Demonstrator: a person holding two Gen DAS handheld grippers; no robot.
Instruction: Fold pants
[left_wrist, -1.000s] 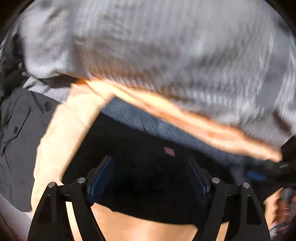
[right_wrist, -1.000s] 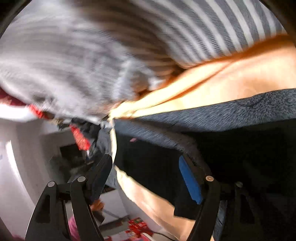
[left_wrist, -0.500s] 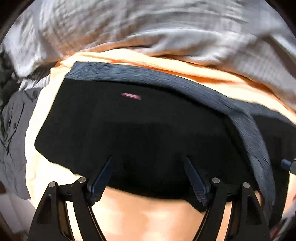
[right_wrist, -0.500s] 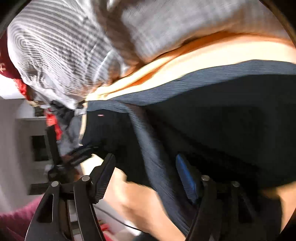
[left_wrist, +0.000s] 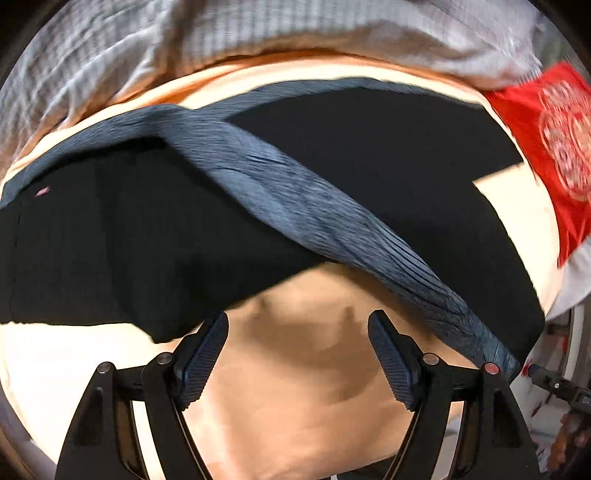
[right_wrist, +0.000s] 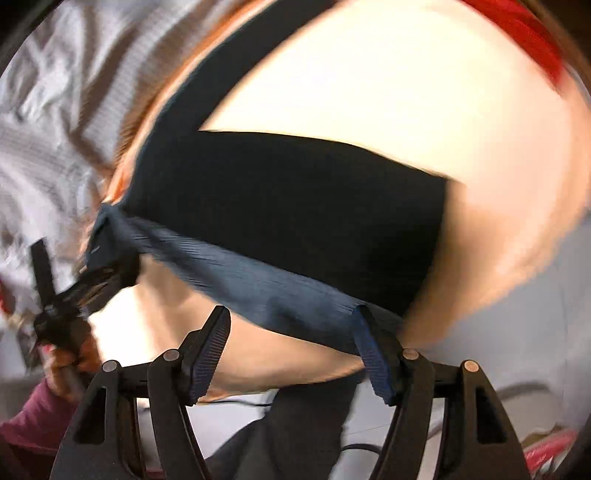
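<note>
Black pants (left_wrist: 122, 251) with a grey-blue ribbed waistband (left_wrist: 317, 218) lie spread on a pale orange sheet (left_wrist: 303, 387). My left gripper (left_wrist: 297, 358) is open and empty, just in front of the near edge of the pants. In the right wrist view the pants (right_wrist: 295, 206) lie ahead with the waistband (right_wrist: 266, 280) running across. My right gripper (right_wrist: 291, 354) is open, its fingers close to the waistband's near edge, holding nothing. The left gripper (right_wrist: 55, 306) also shows at the left of the right wrist view, held in a hand.
A grey striped cloth (left_wrist: 184, 40) lies bunched behind the pants. A red patterned cloth (left_wrist: 554, 140) lies at the far right. The sheet's edge drops off to a grey floor (right_wrist: 535, 332) at the right.
Both grippers have pulled back from the pants toward the near edge. The pants now lie spread out on the sheet with the waistband running diagonally.
</note>
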